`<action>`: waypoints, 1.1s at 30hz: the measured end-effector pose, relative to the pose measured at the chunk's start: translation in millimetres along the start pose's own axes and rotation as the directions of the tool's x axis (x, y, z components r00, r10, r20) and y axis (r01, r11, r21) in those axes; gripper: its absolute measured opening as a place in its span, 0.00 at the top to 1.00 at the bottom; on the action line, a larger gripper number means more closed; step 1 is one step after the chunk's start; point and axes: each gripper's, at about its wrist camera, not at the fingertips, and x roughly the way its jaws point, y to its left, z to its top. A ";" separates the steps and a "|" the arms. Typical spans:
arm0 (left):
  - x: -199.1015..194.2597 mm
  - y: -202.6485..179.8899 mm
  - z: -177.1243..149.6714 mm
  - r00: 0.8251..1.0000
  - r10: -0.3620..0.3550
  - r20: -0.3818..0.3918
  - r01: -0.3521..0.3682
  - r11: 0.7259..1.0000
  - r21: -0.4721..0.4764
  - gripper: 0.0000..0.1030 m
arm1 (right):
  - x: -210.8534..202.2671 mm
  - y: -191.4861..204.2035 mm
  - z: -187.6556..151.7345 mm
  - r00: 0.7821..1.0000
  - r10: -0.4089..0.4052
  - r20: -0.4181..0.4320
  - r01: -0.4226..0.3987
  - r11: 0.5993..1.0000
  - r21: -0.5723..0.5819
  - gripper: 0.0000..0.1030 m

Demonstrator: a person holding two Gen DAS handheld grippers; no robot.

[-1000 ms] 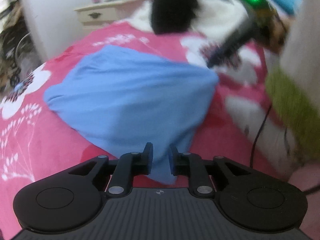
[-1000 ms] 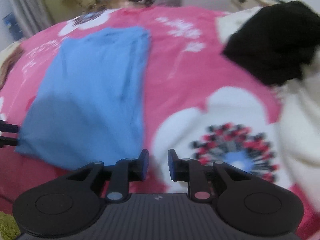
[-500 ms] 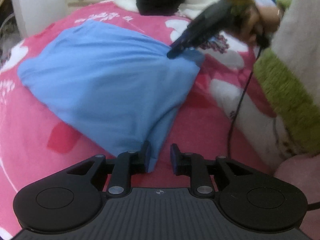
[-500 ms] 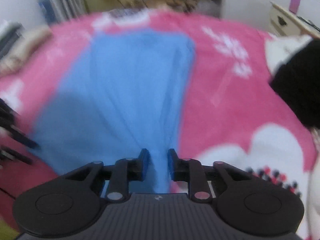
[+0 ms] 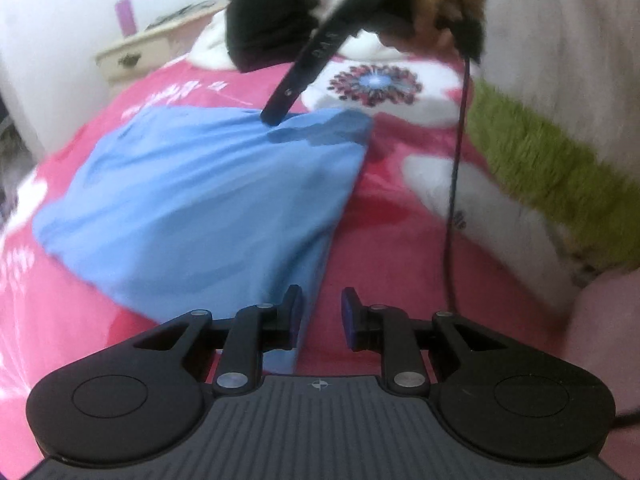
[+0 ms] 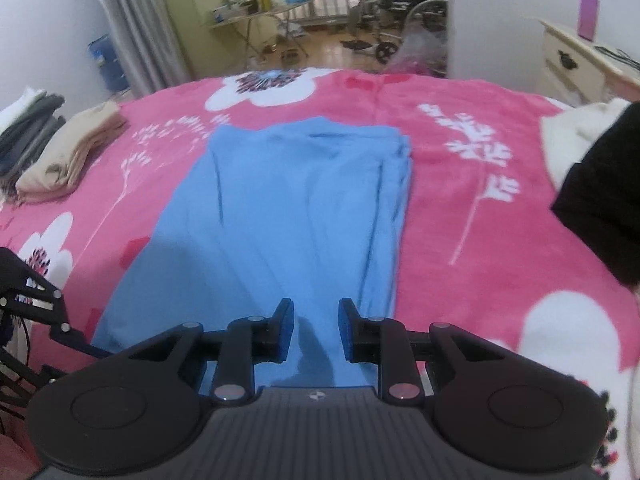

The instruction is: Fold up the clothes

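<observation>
The left tongs (image 5: 320,314) are gaping over one near corner of the blue garment (image 6: 288,216), and the right tongs (image 6: 314,330) are gaping over the other; the garment is lying flat on the pink floral bed (image 6: 460,240), beside a black garment (image 6: 600,200).

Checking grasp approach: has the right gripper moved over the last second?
Yes. The right gripper started over the pink bedspread, beside the blue garment; now its open jaws sit over the garment's near edge, so it shifted left onto the cloth.
</observation>
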 end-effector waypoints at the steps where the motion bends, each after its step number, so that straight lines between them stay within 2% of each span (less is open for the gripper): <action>1: 3.3 -1.1 -0.1 1.000 0.016 -0.001 -0.016 1.000 0.023 0.84 | 2.3 0.6 -0.6 1.000 0.002 -0.005 -0.002 1.000 0.001 0.76; 3: 6.3 2.3 -0.8 1.000 0.023 -0.004 -0.023 1.000 0.015 0.94 | 6.2 0.9 -2.7 1.000 0.001 -0.016 -0.001 1.000 0.004 0.76; 5: 7.6 7.4 -1.2 1.000 0.017 -0.006 -0.017 1.000 -0.012 0.98 | 9.0 -0.5 -6.8 1.000 -0.009 -0.029 0.009 1.000 0.010 0.76; 8: 2.7 14.4 -1.4 1.000 -0.011 0.002 0.011 0.998 -0.059 1.00 | 13.6 -3.2 -11.4 0.999 -0.024 -0.046 0.024 1.000 0.005 0.77; 14: 0.6 11.1 -1.4 0.999 -0.043 -0.013 0.042 0.999 -0.034 1.00 | 20.9 -7.1 -14.9 0.998 -0.037 -0.050 0.036 0.999 -0.010 0.82; 18: -1.1 13.5 -3.2 0.997 -0.071 -0.009 0.070 0.995 -0.068 1.00 | 21.9 -2.5 -17.4 0.998 -0.054 -0.044 0.051 0.997 -0.063 0.82; 22: -11.4 26.8 -4.5 0.998 -0.056 0.007 0.056 0.981 -0.184 0.96 | 20.8 2.0 -9.9 0.994 -0.063 -0.084 0.053 0.992 -0.116 0.82; 23: -17.9 31.8 -4.5 0.999 -0.049 0.022 0.053 0.974 -0.222 0.93 | 17.8 3.0 -3.3 0.994 -0.063 -0.092 0.052 0.992 -0.114 0.82; 24: -24.9 36.8 -4.7 0.998 -0.042 0.040 0.051 0.964 -0.259 0.87 | 12.9 3.9 3.1 0.996 -0.057 -0.074 0.049 0.993 -0.110 0.82; 27: -38.3 49.4 -4.9 0.995 -0.034 0.093 0.064 0.937 -0.342 0.83 | 5.0 7.1 17.3 0.999 -0.036 -0.011 0.035 0.992 -0.122 0.82; 30: -30.2 55.4 -1.2 0.995 -0.014 0.099 0.050 0.928 -0.369 0.82 | 23.6 2.3 13.5 0.997 -0.051 -0.051 0.044 0.989 -0.141 0.82; 31: -23.4 56.2 -0.6 0.996 -0.021 0.084 0.051 0.926 -0.373 0.82 | 31.7 -3.6 9.4 0.994 -0.085 -0.073 0.074 0.987 -0.144 0.82; 33: -7.6 55.3 -1.7 0.998 -0.046 0.035 0.056 0.926 -0.374 0.82 | 31.6 -27.7 11.7 0.995 -0.050 -0.082 0.052 0.999 0.015 0.82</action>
